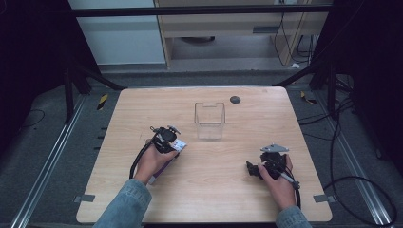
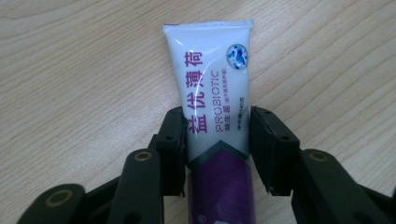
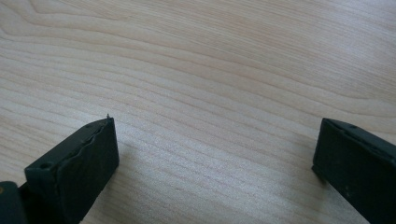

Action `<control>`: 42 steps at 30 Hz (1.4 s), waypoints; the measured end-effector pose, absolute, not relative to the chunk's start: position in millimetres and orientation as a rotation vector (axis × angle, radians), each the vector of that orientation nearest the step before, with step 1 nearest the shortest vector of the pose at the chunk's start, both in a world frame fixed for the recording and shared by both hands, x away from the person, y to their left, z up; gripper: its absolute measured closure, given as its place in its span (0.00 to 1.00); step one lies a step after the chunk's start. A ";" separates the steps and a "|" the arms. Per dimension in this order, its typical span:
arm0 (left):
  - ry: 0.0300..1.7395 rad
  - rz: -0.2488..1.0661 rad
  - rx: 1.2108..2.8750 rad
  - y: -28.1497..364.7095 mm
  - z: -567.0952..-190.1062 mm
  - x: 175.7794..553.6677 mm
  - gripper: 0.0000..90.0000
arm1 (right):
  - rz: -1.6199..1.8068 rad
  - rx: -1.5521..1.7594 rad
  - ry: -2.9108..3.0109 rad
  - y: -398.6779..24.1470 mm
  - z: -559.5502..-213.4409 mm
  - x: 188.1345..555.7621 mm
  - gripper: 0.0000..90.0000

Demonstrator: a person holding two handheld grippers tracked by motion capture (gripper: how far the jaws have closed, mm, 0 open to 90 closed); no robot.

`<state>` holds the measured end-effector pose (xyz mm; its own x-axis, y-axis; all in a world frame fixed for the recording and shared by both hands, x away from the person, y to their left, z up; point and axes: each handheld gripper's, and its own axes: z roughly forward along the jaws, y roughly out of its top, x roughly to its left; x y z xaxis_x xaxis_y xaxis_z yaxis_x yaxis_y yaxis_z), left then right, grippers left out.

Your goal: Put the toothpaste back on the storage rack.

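Because the toothpaste tube [image 2: 212, 107] is soft and light, the left gripper [image 2: 217, 144] pinches its stiffer mid-body (likely secure); right gripper [image 3: 215, 154] gapes empty.

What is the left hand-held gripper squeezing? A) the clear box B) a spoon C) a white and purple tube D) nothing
C: in the left gripper view the left hand-held gripper has its two black jaws pressed against both sides of the white and purple tube, which lies on the wooden table.
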<state>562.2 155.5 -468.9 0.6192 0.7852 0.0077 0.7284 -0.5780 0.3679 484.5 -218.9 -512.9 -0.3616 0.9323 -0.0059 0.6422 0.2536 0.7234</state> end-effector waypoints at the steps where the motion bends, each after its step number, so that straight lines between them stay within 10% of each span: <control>1: 1.204 0.247 2.525 154.6 -468.6 561.5 0.66 | 0.892 1.431 2.095 -218.9 -512.9 484.5 0.00; 10: 1.187 0.231 2.492 158.8 -463.8 558.4 0.84 | 0.892 1.431 2.095 -218.9 -512.9 484.5 0.00; 42: 1.103 0.416 2.324 166.8 -394.3 543.5 0.88 | 0.892 1.433 2.094 -218.8 -512.8 484.5 0.00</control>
<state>543.5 166.8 -394.3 0.6195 0.7835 0.0487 0.6204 -0.5266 0.5812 484.5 -218.8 -512.8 -0.3605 0.9327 -0.0046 0.6430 0.2521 0.7232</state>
